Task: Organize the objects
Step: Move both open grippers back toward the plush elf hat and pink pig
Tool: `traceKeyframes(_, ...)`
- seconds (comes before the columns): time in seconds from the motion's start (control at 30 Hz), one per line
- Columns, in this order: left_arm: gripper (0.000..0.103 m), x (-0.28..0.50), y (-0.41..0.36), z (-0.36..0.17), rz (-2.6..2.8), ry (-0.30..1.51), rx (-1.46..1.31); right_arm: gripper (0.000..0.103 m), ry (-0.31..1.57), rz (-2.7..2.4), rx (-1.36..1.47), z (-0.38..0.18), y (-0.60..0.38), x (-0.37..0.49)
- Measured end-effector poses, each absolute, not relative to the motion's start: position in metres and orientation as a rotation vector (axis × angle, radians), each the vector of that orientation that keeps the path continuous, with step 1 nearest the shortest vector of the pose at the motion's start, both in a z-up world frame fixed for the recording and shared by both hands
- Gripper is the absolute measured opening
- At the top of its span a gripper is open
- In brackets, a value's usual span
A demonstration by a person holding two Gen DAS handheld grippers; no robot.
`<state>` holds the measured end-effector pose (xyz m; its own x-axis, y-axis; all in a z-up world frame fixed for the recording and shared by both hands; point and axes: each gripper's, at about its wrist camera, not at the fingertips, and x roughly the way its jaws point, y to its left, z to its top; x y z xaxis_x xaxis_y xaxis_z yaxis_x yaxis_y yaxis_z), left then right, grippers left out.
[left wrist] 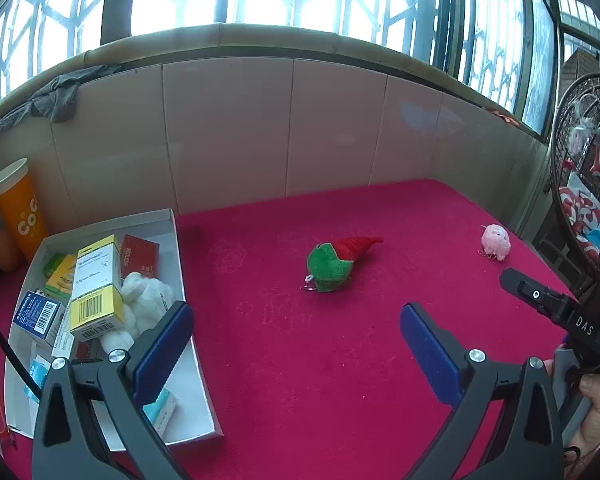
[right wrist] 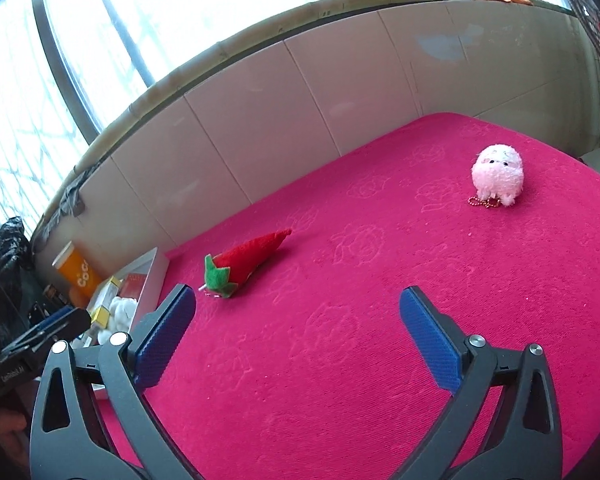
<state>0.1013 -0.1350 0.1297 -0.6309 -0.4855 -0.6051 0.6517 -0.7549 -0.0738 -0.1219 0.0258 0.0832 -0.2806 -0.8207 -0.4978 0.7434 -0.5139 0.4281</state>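
Red cloth surface (left wrist: pixel 340 360), tiled wall and barred windows behind. At its left edge I see a white box (left wrist: pixel 172 216) crammed with cartons; an orange cup (left wrist: pixel 18 208) stands beyond it. Mid-surface lies the chili plush (right wrist: pixel 246 266), the pink plush (right wrist: pixel 498 174) near the right edge. Bare cloth between. Left gripper (left wrist: pixel 296 344) and right gripper (right wrist: pixel 298 336) both spread wide, empty.

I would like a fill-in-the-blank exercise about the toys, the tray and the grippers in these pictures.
1. The red and green plush toy lies on the ____ cloth.
2. The white plush toy lies inside the ____.
3. The pink plush toy has a small ____ attached.
4. The left gripper and right gripper are both ____.

Missing words: red; tray; chain; open
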Motion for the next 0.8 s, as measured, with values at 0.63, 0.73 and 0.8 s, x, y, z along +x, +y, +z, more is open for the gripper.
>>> traceKeyframes(0.63,0.103,0.071,-0.113,0.106,-2.385,0.354,0.879,0.103,-0.243,-2.021,0.831,0.079,0.060,-0.150)
traceKeyframes(0.73,0.103,0.066,-0.109,0.104,-2.392,0.345,0.893,0.103,-0.303,-2.025,0.747,0.088,0.072,-0.156)
traceKeyframes(0.8,0.103,0.064,-0.108,0.103,-2.394,0.344,0.898,0.103,-0.339,-2.033,0.665,0.098,0.083,-0.159)
